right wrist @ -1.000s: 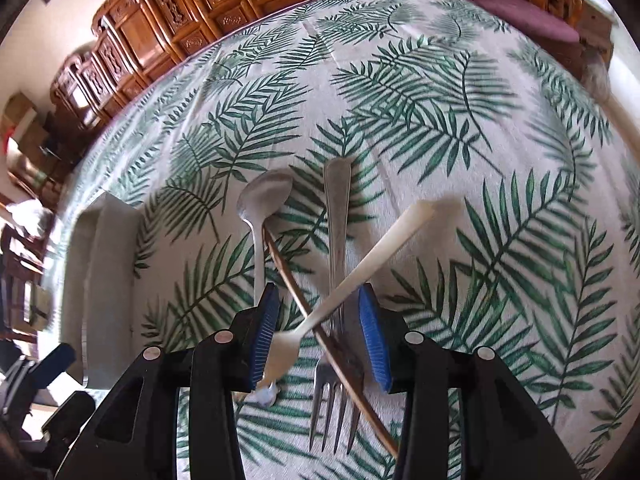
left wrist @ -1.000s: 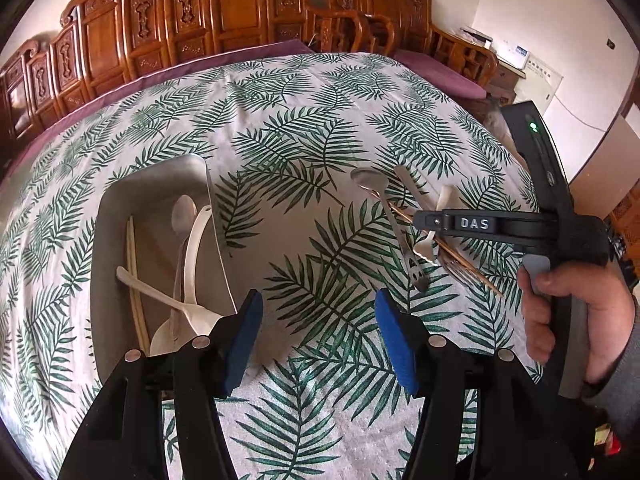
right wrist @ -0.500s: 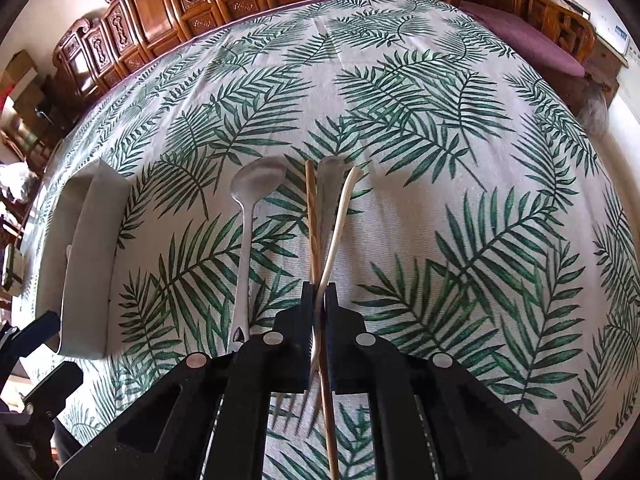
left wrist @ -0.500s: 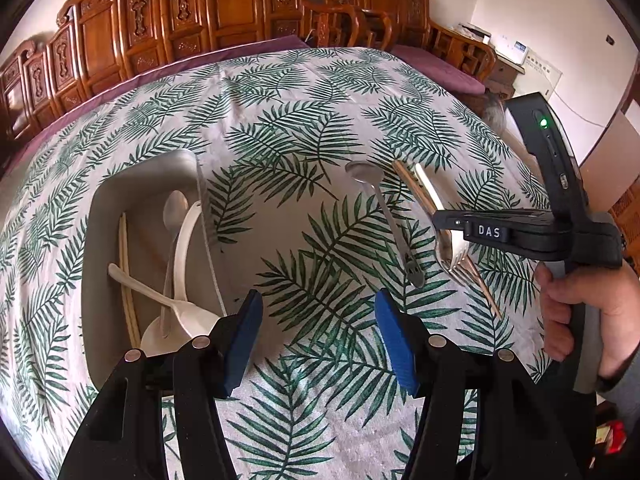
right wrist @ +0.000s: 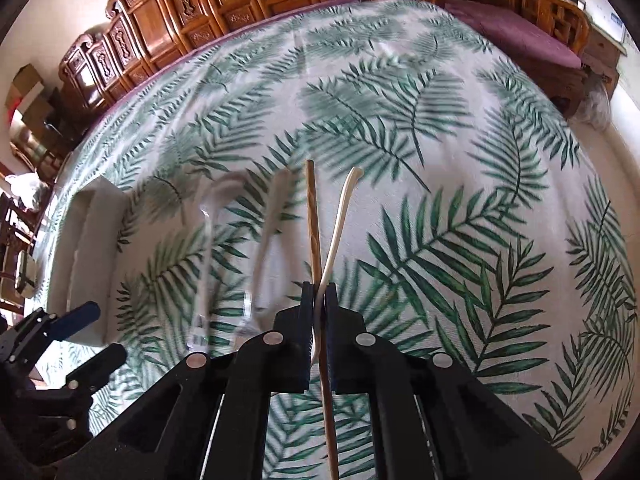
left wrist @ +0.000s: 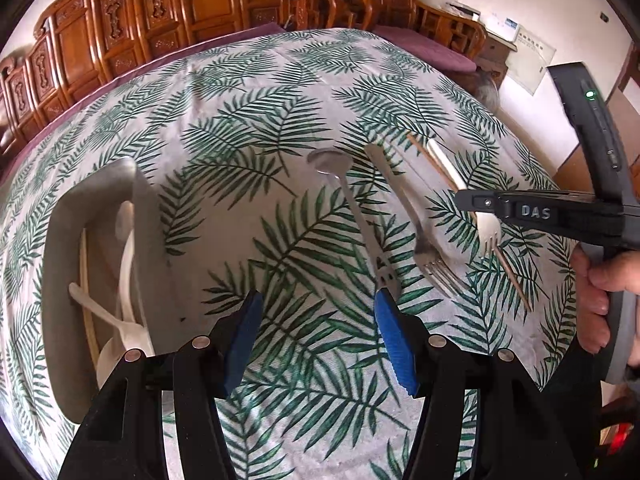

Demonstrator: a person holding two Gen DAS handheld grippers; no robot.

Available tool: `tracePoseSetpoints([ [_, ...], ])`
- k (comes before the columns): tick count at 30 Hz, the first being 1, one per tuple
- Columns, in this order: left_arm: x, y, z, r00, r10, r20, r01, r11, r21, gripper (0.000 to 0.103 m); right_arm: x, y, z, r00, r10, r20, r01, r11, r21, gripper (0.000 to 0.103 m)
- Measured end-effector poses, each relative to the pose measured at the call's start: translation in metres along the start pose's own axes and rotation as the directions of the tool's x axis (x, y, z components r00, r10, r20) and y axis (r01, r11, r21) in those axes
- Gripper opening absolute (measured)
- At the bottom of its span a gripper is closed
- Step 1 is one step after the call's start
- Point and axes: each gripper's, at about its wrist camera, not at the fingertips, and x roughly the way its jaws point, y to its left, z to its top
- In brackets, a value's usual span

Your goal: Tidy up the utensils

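Observation:
My right gripper [right wrist: 319,292] is shut on a cream plastic fork [right wrist: 338,220] and a wooden chopstick [right wrist: 313,216], held above the cloth. In the left wrist view the fork [left wrist: 444,164] and chopstick [left wrist: 514,272] stick out of that gripper [left wrist: 472,204]. A metal spoon [left wrist: 344,196] and a metal fork [left wrist: 404,208] lie on the cloth. A grey tray [left wrist: 60,248] at the left holds cream utensils [left wrist: 126,256] and a chopstick [left wrist: 86,280]. My left gripper [left wrist: 316,336] is open and empty, low over the cloth just right of the tray.
A palm-leaf tablecloth [left wrist: 248,120] covers the table. Carved wooden chairs [left wrist: 160,12] line the far edge. The tray also shows at the left in the right wrist view [right wrist: 84,240], with the left gripper's fingers [right wrist: 76,316] below it.
My right gripper has closed on the cream fork and chopstick and lifted them off the cloth. The metal spoon and fork stay on the cloth. My left gripper has barely moved.

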Motion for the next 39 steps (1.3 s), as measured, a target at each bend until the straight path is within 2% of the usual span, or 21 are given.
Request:
tracePoseSetpoints([
  [14,0.005,-0.001,-0.003,1.0,0.015,-0.02,-0.015,1.0,0.009,0.056,0.009,-0.015,-0.003,1.0,0.007,0.01,-0.008,1.0,0.02,0.009],
  [17,0.005,-0.001,-0.003,1.0,0.014,-0.021,-0.013,1.0,0.009,0.056,0.003,-0.015,-0.001,1.0,0.013,0.025,-0.014,1.0,0.011,0.006],
  [18,0.006,-0.002,-0.003,1.0,0.013,-0.023,-0.013,1.0,0.009,0.056,0.002,-0.015,-0.001,1.0,0.009,0.029,-0.009,1.0,0.008,0.0],
  [28,0.016,-0.007,0.003,1.0,0.015,-0.027,-0.014,1.0,0.022,0.056,-0.007,-0.017,0.003,0.999,0.005,0.041,-0.004,1.0,-0.028,0.0],
  [31,0.016,-0.009,0.005,1.0,0.011,-0.025,-0.01,1.0,0.026,0.056,-0.01,-0.016,0.004,0.998,-0.008,0.056,0.01,1.0,-0.026,0.005],
  [32,0.016,-0.009,0.004,1.0,0.01,-0.025,-0.009,1.0,0.026,0.056,-0.01,-0.015,0.004,0.998,-0.006,0.058,0.008,1.0,-0.027,0.014],
  [33,0.017,-0.01,0.004,1.0,0.009,-0.026,-0.009,1.0,0.027,0.056,-0.01,-0.015,0.004,0.998,-0.004,0.059,0.005,1.0,-0.027,0.019],
  [35,0.018,-0.01,0.004,1.0,0.009,-0.029,-0.008,1.0,0.029,0.056,-0.007,-0.015,0.004,0.999,-0.001,0.051,0.002,1.0,-0.027,0.02],
  [38,0.021,-0.011,0.004,0.999,0.011,-0.034,-0.01,0.999,0.03,0.056,0.003,-0.015,0.003,1.0,-0.007,0.021,0.008,1.0,-0.028,0.02],
  [39,0.022,-0.011,0.004,0.999,0.012,-0.035,-0.011,0.999,0.031,0.056,0.006,-0.014,0.002,1.0,-0.005,0.015,0.005,0.999,-0.032,0.008],
])
